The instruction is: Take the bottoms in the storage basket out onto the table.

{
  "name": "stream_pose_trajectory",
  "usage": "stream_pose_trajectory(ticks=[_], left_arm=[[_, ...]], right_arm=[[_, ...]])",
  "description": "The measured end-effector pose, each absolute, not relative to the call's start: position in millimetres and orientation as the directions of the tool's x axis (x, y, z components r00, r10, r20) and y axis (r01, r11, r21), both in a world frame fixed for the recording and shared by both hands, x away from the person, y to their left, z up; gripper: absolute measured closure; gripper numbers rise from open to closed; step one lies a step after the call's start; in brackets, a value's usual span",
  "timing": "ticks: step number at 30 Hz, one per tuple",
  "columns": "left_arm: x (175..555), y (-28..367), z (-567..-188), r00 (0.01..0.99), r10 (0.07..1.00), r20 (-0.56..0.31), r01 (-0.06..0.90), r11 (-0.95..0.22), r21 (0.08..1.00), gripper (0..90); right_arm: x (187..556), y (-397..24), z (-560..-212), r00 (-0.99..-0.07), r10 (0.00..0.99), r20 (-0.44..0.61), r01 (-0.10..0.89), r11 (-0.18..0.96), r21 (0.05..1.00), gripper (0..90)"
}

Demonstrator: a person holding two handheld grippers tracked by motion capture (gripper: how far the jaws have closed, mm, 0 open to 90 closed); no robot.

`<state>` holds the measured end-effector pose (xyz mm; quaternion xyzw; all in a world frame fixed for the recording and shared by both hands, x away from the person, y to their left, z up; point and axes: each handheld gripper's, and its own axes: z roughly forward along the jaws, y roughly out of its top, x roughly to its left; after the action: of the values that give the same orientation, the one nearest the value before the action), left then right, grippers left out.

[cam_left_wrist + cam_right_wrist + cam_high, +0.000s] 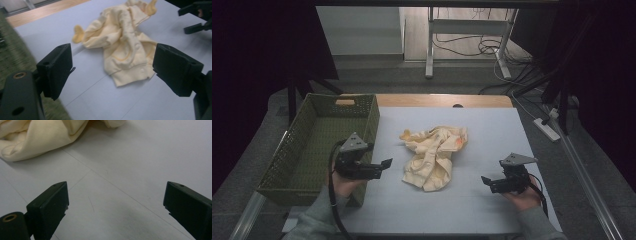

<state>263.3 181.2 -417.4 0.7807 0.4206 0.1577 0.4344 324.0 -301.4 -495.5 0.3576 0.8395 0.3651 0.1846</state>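
crumpled yellow garment (pixel 434 156) mid-table, green basket (pixel 292 165) at left. left gripper (pixel 381 166) and right gripper (pixel 488 182) flank it, jaws spread, empty. risk: bunched folds, partial pinch, cloth slips.

Garment (pixel 434 156) is looking like soft matt cloth, pale yellow, creased, w/ ribbed hem & small smooth snap studs. Table top (pixel 492 135) is showing as smooth matt pale grey sheet w/ faint scratches; a wood strip (pixel 442 100) is running along far edge. Basket (pixel 302 150) is reading as green woven-look plastic, rough mesh texture. Left gripper (pixel 112 67) & right gripper (pixel 116 205) jaws are looking like matt black plastic, w/ brass-ish inserts
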Motion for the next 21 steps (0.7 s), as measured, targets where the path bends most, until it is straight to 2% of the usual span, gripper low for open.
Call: stream_pose_trajectory(ticks=[7, 21], left_arm=[[253, 205, -428, 0.562, 0.811, -0.160, 0.547, -0.220, 0.807, 16.5], [248, 210, -433, 0.556, 0.821, -0.126, 0.543, -0.245, 0.803, 16.0]], right_arm=[[324, -302, -494, -0.690, 0.722, -0.038, 0.454, 0.473, 0.755, 6.6], [322, -304, -492, -0.697, 0.716, -0.038, 0.439, 0.468, 0.767, 6.8]])
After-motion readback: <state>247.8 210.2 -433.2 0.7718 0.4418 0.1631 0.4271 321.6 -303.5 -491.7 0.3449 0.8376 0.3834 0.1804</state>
